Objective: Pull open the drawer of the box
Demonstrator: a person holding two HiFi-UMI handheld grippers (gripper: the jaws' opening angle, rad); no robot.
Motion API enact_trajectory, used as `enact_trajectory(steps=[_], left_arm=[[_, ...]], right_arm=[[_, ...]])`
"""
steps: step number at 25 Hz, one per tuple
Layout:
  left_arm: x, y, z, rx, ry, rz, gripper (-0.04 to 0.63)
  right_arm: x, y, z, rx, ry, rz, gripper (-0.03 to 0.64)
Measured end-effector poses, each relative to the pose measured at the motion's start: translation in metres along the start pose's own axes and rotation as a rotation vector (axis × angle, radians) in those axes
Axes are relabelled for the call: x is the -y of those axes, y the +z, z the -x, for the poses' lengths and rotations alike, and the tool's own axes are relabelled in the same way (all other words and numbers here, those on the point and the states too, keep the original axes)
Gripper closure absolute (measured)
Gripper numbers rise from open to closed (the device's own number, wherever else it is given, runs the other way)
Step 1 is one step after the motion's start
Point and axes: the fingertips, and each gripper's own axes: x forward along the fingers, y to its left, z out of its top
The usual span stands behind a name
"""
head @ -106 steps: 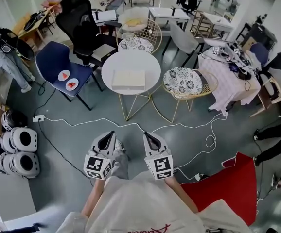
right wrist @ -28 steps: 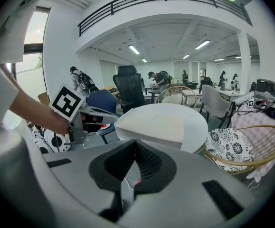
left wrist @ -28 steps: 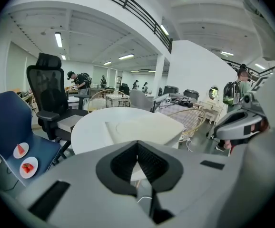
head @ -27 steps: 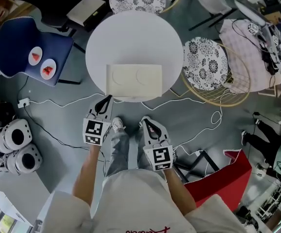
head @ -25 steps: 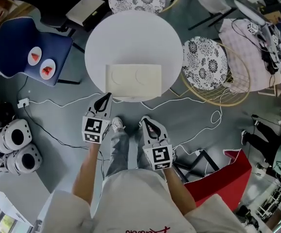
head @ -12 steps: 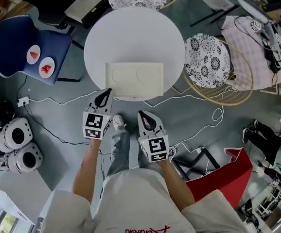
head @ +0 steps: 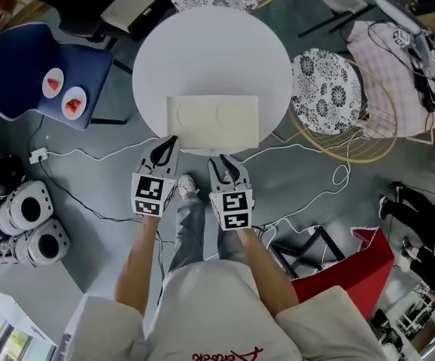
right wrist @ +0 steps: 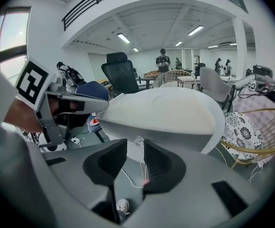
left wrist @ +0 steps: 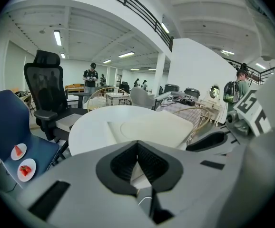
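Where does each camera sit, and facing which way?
Head view: on the head, facing steeply down at the table and box; forearms, left gripper, right gripper show.
Left gripper view: on that gripper, facing across the table; its shut jaws show.
Right gripper view: on that gripper, facing the box; jaws just opened, nothing between.
All share the box.

The box (head: 212,122) is flat and wide, and it is the colour of cream. Two big round shapes are pressed into its top, side by side. It lies flat in the upper middle of the head view, right at the lower edge of the round white table (head: 202,51). Its long side runs from left to right. Its front side faces the bottom of the frame. The front looks smooth and closed, and the drawer is not pulled out yet.
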Motion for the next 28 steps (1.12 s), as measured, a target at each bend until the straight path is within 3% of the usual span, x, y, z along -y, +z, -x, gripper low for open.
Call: enact_trajectory(steps=[6, 28], left_arm=[[0.001, 0.001, 0.001, 0.002, -0.003, 0.002, 0.584], [-0.002, 0.003, -0.002, 0.008, -0.006, 0.003, 0.584]], right_arm=[[0.002, -0.004, -0.022, -0.058, -0.011, 0.005, 0.497], [0.003, -0.007, -0.028, -0.075, -0.04, 0.013, 0.541]])
